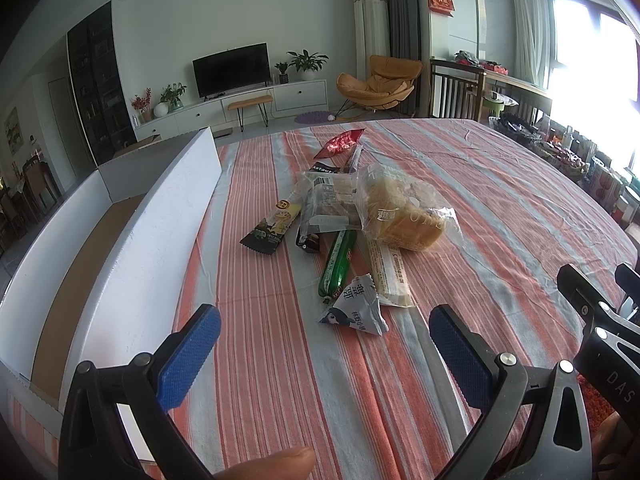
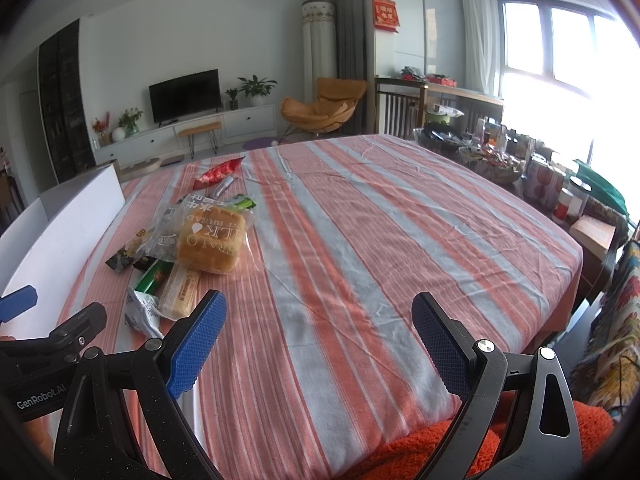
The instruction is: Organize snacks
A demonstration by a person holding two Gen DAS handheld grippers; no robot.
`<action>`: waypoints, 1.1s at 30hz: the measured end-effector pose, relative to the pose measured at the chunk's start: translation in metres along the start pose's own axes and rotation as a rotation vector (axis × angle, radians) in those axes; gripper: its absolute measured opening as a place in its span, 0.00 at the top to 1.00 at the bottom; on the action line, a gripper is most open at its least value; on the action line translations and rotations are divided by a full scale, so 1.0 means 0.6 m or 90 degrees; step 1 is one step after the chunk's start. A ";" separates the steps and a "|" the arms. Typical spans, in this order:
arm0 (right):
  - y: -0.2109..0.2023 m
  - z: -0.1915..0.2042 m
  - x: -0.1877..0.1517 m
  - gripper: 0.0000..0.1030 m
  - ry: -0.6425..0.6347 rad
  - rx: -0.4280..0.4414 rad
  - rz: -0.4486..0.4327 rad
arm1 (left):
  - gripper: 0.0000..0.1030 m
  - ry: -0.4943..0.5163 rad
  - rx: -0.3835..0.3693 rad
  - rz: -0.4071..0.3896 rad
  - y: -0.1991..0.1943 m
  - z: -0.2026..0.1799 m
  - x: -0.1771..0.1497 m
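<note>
Snacks (image 1: 352,224) all heaped at 12 o'clock, box (image 1: 80,248) at 9 o'clock unfilled; left gripper (image 1: 324,352) and right gripper (image 2: 320,340) jaws apart, empty.

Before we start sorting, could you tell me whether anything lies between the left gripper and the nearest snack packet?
Nothing visible does. Only bare striped tablecloth separates the open left gripper from the white triangular packet, the nearest snack.

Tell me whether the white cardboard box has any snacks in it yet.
Empty where visible: the white box shows only bare brown floor, and the snacks, like the bread bag, lie on the striped tablecloth. Its near end is hidden.
</note>
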State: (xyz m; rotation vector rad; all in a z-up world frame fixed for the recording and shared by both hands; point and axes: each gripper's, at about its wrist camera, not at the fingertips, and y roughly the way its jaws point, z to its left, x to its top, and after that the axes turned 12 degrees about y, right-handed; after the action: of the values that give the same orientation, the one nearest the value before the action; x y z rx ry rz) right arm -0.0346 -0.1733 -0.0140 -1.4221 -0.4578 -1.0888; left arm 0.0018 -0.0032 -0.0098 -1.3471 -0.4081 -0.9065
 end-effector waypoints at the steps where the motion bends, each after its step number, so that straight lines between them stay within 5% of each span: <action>1: 0.000 0.000 0.000 0.07 0.000 0.000 0.000 | 0.00 0.000 0.000 0.000 0.000 0.000 0.000; 33: 0.001 -0.001 0.000 0.07 0.001 0.001 0.001 | 0.00 -0.010 -0.003 0.009 0.006 0.001 -0.007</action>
State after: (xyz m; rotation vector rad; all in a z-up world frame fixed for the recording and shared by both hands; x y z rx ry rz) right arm -0.0343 -0.1739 -0.0141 -1.4205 -0.4560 -1.0871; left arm 0.0022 -0.0012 -0.0153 -1.3607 -0.4086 -0.8867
